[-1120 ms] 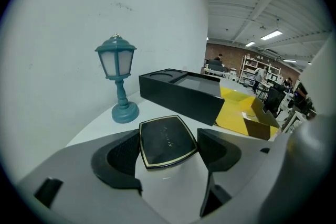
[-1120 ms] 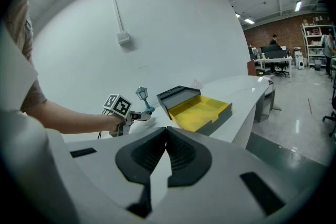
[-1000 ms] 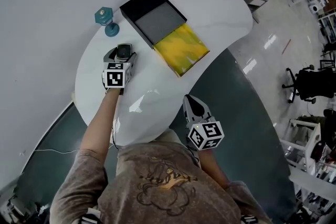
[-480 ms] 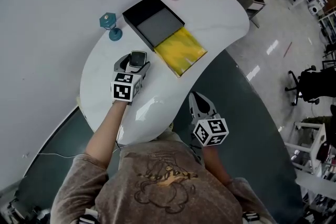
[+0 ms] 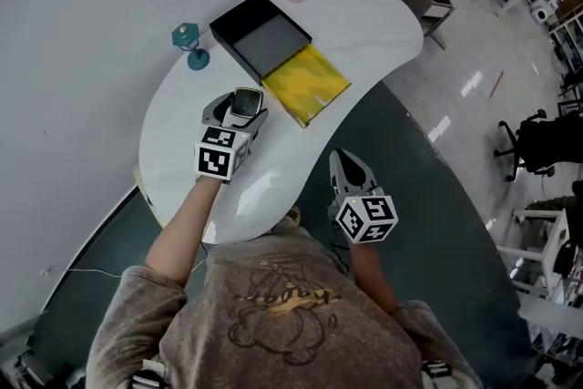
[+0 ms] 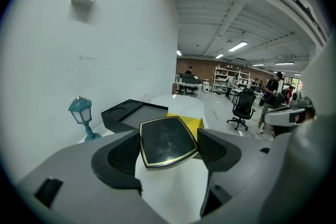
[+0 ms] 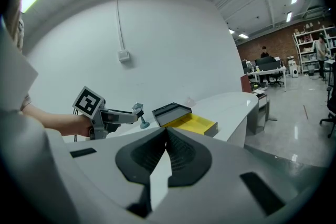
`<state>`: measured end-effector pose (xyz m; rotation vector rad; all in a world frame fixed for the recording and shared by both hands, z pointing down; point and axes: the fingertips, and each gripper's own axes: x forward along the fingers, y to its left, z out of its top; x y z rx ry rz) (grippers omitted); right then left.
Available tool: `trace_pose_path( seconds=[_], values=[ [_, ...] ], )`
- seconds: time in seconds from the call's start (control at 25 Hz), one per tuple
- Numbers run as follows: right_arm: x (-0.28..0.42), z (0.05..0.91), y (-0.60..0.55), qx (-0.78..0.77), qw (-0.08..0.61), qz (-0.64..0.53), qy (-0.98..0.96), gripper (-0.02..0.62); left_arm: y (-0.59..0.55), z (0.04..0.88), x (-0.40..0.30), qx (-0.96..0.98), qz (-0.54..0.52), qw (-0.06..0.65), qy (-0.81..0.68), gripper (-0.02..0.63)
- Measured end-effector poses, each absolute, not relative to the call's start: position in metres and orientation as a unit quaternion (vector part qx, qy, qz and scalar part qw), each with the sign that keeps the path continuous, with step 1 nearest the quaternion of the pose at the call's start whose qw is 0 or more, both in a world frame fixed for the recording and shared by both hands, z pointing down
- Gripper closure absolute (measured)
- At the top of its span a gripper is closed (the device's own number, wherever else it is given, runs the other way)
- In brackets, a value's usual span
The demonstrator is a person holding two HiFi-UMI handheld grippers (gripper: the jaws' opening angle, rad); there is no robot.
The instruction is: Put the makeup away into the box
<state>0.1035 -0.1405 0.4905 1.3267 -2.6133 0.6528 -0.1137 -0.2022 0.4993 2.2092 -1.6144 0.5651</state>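
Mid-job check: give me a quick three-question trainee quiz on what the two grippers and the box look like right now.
1. True or false: the right gripper has its jaws closed with nothing between them.
2. What does the left gripper hold? A) teal lantern B) black compact C) nothing
3. Fill in: the inside of the open box is ____ in colour.
Key: 1 true; 2 B; 3 yellow.
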Motion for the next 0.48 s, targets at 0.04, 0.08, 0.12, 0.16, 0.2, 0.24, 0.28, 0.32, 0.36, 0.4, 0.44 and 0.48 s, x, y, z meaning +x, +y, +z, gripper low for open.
trace_pose_path(
  seconds=[0.04,0.08,0.12,0.16,0.2,0.24,0.28,0.32,0.36,0.4,0.44,0.48],
  values=[
    [0.103,0.489,-0.141,0.441,0.067,0.216,-0.869,0.592,-0.201,0.498,-0.112,0.779,0.198,0.172,-0.569,0.245],
    [0.103,0.488,-0.141,0.440,0.065,0.215,-0.869,0.592,-0.200,0.497,-0.110,0.780,0.197,0.172,-0.569,0.245],
    [0.103,0.487,-0.140,0.440,0.063,0.214,-0.870,0.592,-0.199,0.496,-0.109,0.780,0.196,0.172,-0.568,0.245],
    [0.103,0.486,-0.140,0.440,0.062,0.214,-0.870,0.591,-0.198,0.494,-0.107,0.781,0.196,0.171,-0.567,0.245],
    [0.103,0.485,-0.139,0.439,0.060,0.214,-0.870,0.592,-0.197,0.492,-0.106,0.782,0.197,0.170,-0.567,0.245],
    [0.103,0.484,-0.138,0.439,0.059,0.215,-0.871,0.592,-0.197,0.490,-0.104,0.783,0.197,0.168,-0.565,0.245],
    [0.103,0.484,-0.137,0.438,0.059,0.215,-0.871,0.591,-0.197,0.489,-0.102,0.784,0.198,0.166,-0.564,0.245],
    [0.103,0.484,-0.137,0.438,0.058,0.216,-0.871,0.591,-0.198,0.487,-0.101,0.786,0.198,0.164,-0.562,0.245],
    [0.102,0.485,-0.136,0.438,0.058,0.217,-0.871,0.592,-0.200,0.485,-0.099,0.788,0.198,0.162,-0.560,0.245],
    [0.102,0.486,-0.136,0.438,0.058,0.217,-0.870,0.592,-0.202,0.484,-0.096,0.790,0.198,0.160,-0.557,0.245],
    [0.103,0.486,-0.136,0.438,0.058,0.218,-0.870,0.592,-0.205,0.483,-0.094,0.793,0.199,0.157,-0.554,0.245],
    [0.103,0.487,-0.135,0.438,0.058,0.218,-0.870,0.592,-0.208,0.481,-0.091,0.796,0.201,0.154,-0.550,0.245]
  ],
)
